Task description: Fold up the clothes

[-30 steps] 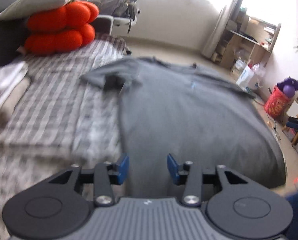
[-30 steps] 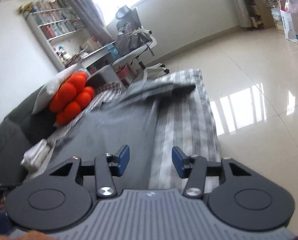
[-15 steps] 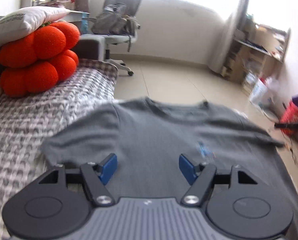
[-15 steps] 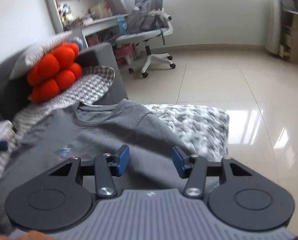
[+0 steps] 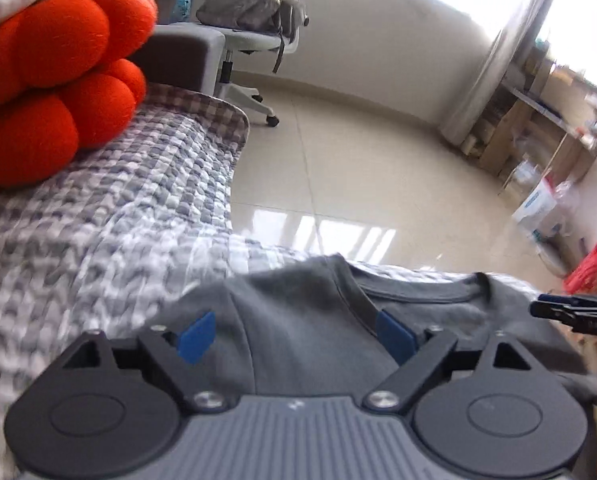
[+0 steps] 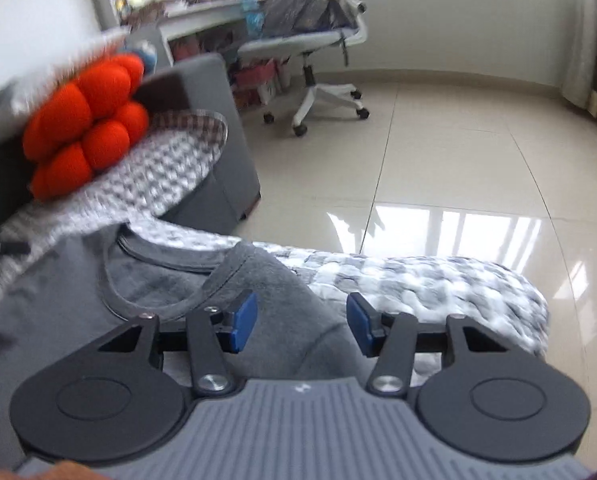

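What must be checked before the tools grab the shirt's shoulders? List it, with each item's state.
1. Grey T-shirt lies flat on the checked blanket, collar toward the floor edge: ok.
2. Left tool jaws are opening, empty, over the shoulder left of the collar: ok.
3. Right tool jaws apart, nothing pinched, over the other shoulder: ok.
4. Pads touching cloth: cannot tell.
5. Orange cushion sits apart from the shirt: ok.
6. Lower hem lying straight: cannot tell, out of view.

Glossy tiled floor point(image 6: 438, 152), probably white office chair point(image 6: 318, 60)
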